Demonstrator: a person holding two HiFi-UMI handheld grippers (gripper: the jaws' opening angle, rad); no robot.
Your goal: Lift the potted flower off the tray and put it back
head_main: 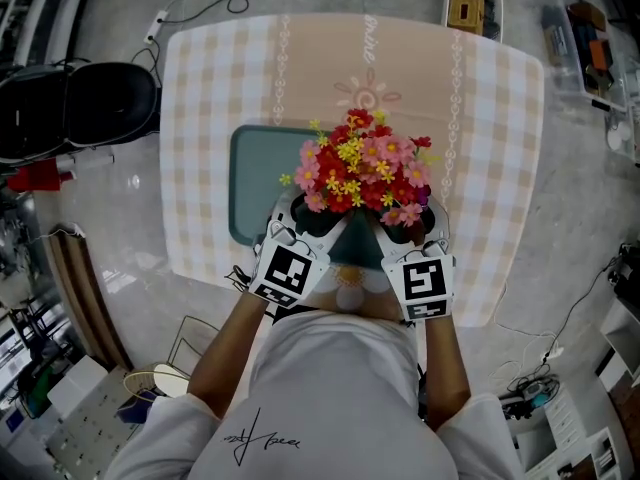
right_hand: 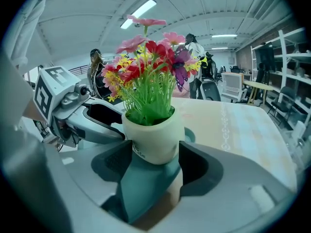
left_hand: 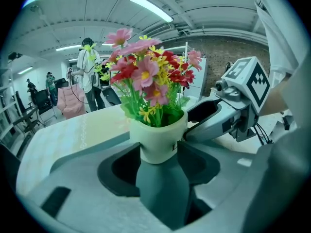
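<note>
The potted flower, red, pink and yellow blooms (head_main: 365, 173) in a cream pot (left_hand: 158, 142) (right_hand: 153, 140), stands on the near right part of a teal tray (head_main: 250, 183). My left gripper (head_main: 300, 218) (left_hand: 158, 152) reaches in from the near left, its dark pads against both sides of the pot. From the near right my right gripper (head_main: 415, 223) (right_hand: 154, 154) holds the same pot, pads touching its walls. Each gripper shows in the other's view, beside the pot. In the head view the blooms hide the pot and fingertips.
The tray lies on a table with a checked cloth (head_main: 200, 88), near its front edge. A black chair (head_main: 80, 103) stands left of the table and boxes (head_main: 472, 3) lie on the floor beyond it. People (left_hand: 90, 72) (right_hand: 194, 47) stand far behind.
</note>
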